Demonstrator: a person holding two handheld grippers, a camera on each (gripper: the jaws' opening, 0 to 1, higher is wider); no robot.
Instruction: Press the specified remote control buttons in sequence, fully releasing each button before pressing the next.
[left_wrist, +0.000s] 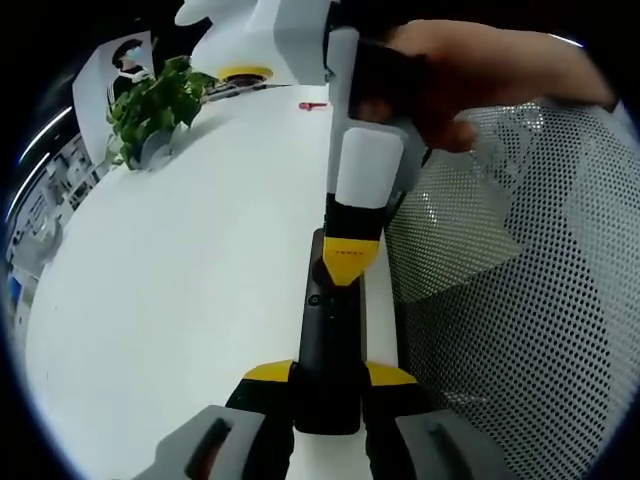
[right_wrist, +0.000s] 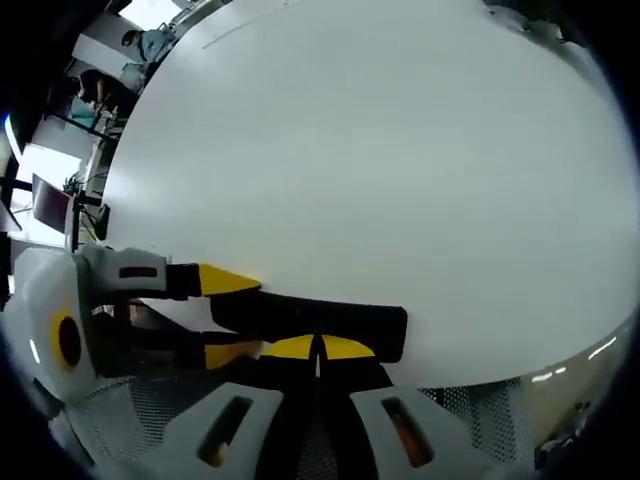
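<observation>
A black remote control (left_wrist: 326, 330) lies lengthwise at the edge of the white table (left_wrist: 180, 260). My left gripper (left_wrist: 328, 374) is shut on its near end, one yellow jaw on each side. My right gripper (left_wrist: 350, 264), held by a hand (left_wrist: 470, 70), comes down from above, jaws shut, and its yellow tip rests on the remote's upper face. In the right gripper view the remote (right_wrist: 340, 318) runs across just above the closed yellow tips of the right gripper (right_wrist: 318, 347). The left gripper (right_wrist: 248, 316) clamps the remote from the left.
A potted green plant (left_wrist: 152, 108) stands at the table's far left. A small red item (left_wrist: 312, 104) and a white device with a yellow ring (left_wrist: 245, 72) sit at the far end. A mesh chair back (left_wrist: 520, 300) stands right beside the table edge.
</observation>
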